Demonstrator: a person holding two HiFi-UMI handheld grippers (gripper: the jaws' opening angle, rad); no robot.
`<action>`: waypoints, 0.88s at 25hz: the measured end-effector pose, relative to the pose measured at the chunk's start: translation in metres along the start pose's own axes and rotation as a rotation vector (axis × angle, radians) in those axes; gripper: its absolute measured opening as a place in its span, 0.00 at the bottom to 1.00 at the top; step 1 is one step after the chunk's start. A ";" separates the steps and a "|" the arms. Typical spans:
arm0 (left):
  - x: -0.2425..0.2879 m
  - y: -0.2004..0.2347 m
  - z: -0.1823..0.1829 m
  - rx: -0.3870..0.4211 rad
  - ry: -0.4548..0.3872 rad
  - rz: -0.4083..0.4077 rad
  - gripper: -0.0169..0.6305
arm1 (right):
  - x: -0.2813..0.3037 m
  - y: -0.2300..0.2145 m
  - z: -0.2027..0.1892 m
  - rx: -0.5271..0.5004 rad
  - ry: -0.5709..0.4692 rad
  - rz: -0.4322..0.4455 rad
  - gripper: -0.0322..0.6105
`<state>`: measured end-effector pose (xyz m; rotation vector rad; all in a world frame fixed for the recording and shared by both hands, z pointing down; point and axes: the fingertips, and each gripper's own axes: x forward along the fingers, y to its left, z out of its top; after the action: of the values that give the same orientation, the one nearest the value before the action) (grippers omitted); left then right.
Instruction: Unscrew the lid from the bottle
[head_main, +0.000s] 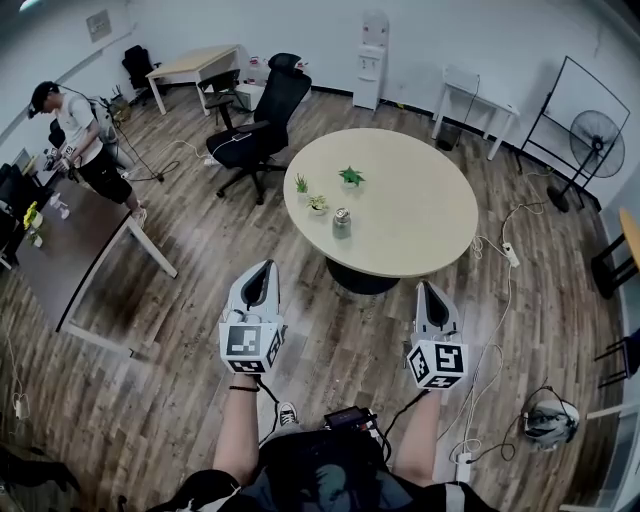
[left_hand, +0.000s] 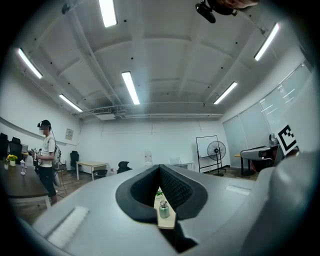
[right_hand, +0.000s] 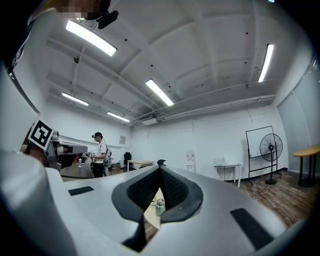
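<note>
Bottle (head_main: 341, 222) mid-frame on round bench (head_main: 430, 215), small, rigid, probably slick metal; hold body, twist lid (head_main: 341, 212); left gripper (head_main: 264, 268) and right gripper (head_main: 427, 290) fingers clenched, empty

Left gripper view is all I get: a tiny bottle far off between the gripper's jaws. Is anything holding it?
Observer: No. The bottle stands free on a round table; the left gripper and right gripper are over the floor, short of it.
Operator: Anything beside it?
Observer: Three small potted plants, just beyond it.
Operator: The other gripper?
Observer: Shut, nothing in it.
</note>
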<state>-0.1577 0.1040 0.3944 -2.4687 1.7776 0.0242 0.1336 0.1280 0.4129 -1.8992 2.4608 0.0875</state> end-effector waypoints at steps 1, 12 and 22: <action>0.003 -0.003 -0.002 0.000 0.004 0.002 0.03 | 0.003 -0.004 -0.001 0.005 -0.002 0.003 0.05; 0.101 -0.005 -0.030 -0.018 0.006 -0.011 0.03 | 0.074 -0.054 -0.031 0.029 -0.003 -0.026 0.05; 0.267 0.032 -0.050 -0.054 -0.035 -0.099 0.03 | 0.231 -0.101 -0.023 -0.015 -0.022 -0.070 0.05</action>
<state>-0.1050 -0.1632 0.4233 -2.5737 1.6613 0.1093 0.1734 -0.1219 0.4199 -1.9769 2.3844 0.1246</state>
